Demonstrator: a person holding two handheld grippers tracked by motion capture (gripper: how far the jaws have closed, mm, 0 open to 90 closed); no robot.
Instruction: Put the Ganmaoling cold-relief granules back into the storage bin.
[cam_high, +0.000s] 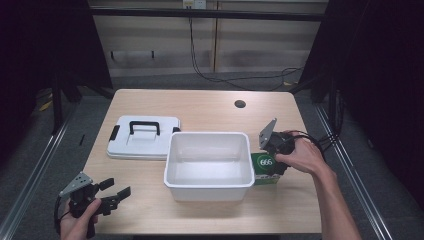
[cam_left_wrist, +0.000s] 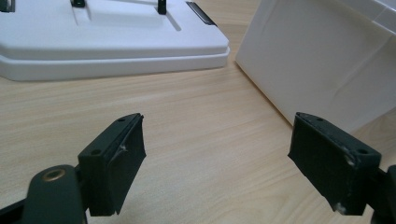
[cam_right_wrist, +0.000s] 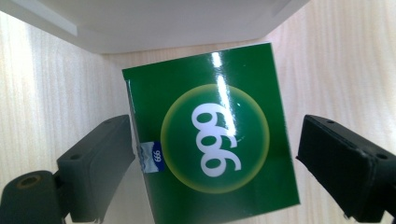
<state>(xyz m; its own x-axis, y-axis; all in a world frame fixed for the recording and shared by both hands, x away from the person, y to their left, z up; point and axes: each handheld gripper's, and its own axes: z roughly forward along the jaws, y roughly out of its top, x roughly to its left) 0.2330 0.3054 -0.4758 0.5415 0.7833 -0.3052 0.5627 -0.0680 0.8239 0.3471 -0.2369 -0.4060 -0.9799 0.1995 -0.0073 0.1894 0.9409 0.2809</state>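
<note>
At the near left corner of the tabletop (cam_high: 210, 107), the left gripper (cam_high: 114, 191) rests in the person's left hand (cam_high: 77, 222), its jaws spread apart with nothing but bare wood between them; the left gripper view shows the same gap, with the two black jaws well apart over the wood grain. Farther back on the left lies a flat white lid (cam_high: 142, 140) with a black handle on top and black clips at its ends, resting on the tabletop just beside the left wall of the white bin (cam_high: 209, 187). The bin stands upright in the middle of the tabletop, open at the top and with nothing inside it. Just to the right of the bin, touching or nearly touching its right wall, sits the green box (cam_high: 266, 165) marked with white numerals in a yellow-green circle. The right gripper (cam_high: 272, 161), held by the right hand (cam_high: 302, 156), is lowered over this box; in the right gripper view the jaws stand open on either side of the box (cam_right_wrist: 215, 144), the left one touching or nearly touching its edge, the right one apart from it. A small dark round hole (cam_high: 240, 104) marks the far right of the tabletop.
</note>
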